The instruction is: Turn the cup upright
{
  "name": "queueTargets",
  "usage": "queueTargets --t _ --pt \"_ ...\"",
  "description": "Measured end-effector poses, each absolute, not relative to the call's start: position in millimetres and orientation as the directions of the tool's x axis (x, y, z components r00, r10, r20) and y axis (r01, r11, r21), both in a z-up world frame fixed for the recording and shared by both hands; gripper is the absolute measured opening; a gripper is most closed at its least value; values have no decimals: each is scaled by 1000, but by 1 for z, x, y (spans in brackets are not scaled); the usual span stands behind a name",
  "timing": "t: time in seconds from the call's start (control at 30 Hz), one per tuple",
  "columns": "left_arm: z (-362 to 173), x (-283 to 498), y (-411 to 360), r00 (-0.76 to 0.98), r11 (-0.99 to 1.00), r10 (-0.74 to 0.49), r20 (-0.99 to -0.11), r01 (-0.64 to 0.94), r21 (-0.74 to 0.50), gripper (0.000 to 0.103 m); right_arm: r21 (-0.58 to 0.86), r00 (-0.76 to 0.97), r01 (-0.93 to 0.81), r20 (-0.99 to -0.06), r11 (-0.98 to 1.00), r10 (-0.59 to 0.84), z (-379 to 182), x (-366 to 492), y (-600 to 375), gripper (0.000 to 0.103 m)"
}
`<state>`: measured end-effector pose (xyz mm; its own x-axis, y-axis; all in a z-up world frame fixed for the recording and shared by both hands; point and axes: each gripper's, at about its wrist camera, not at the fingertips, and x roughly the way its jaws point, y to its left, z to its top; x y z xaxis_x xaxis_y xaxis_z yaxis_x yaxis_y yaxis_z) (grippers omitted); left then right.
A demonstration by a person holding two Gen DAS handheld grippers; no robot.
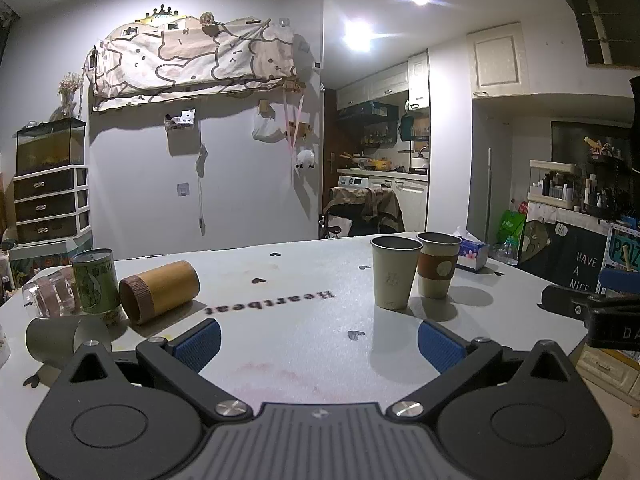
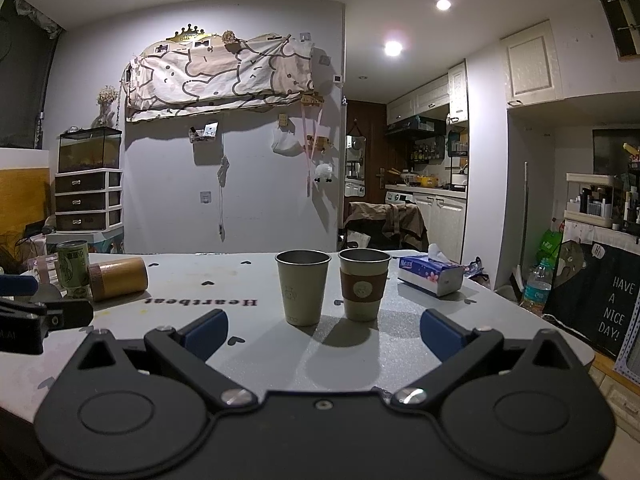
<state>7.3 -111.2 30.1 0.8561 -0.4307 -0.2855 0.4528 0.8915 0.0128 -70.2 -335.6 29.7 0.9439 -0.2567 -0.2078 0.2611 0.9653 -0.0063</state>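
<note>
I hold both grippers low over the near edge of the desk (image 2: 500,312), jaws spread wide and nothing between them: my left gripper (image 1: 318,338) faces the middle of the desk, my right gripper (image 2: 324,330) faces the two cups that already stand upright. Those two, the plain cup (image 2: 303,286) and the sleeved cup (image 2: 363,284), stand mouth-up close beside each other toward the far right part of the desk, with the tissue box (image 2: 432,276) further right near the far right corner; I judge them finished or not my business. The work lies at the left side: the wooden cup (image 1: 160,290) lies on its side with its dark mouth turned toward me and the near left, touching or nearly touching the green tin (image 1: 96,280) that stands upright behind it, and a grey cup (image 1: 60,340) lies on its side nearer the near left edge, partly hidden by my left finger. A clear container (image 1: 46,294) sits at the far left edge. Either lying cup could be the one meant; I cannot tell which. The middle of the desk is bare, so there is good room to swing a cup up and stand it there. I judge the tin the chief hazard when closing on the wooden cup, and the left edge the hazard for the grey one, which could roll off.
</note>
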Motion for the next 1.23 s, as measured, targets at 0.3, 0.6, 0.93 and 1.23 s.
queueTargets --t 0.3,0.6,0.93,1.23 --pt "30 7 -110 857 892 -430 -284 451 12 103 -8 943 260 -212 966 -255 31 -70 -334 103" --pt "29 7 -109 858 893 -428 -284 449 10 103 -6 943 259 -213 966 -255 31 -69 -334 103" --pt "29 7 -109 858 893 -429 -283 450 10 103 -5 943 259 -213 966 -254 31 -70 -333 103" --pt "29 7 -109 859 895 -425 -284 446 9 103 -5 943 259 -214 966 -254 31 -69 -333 103"
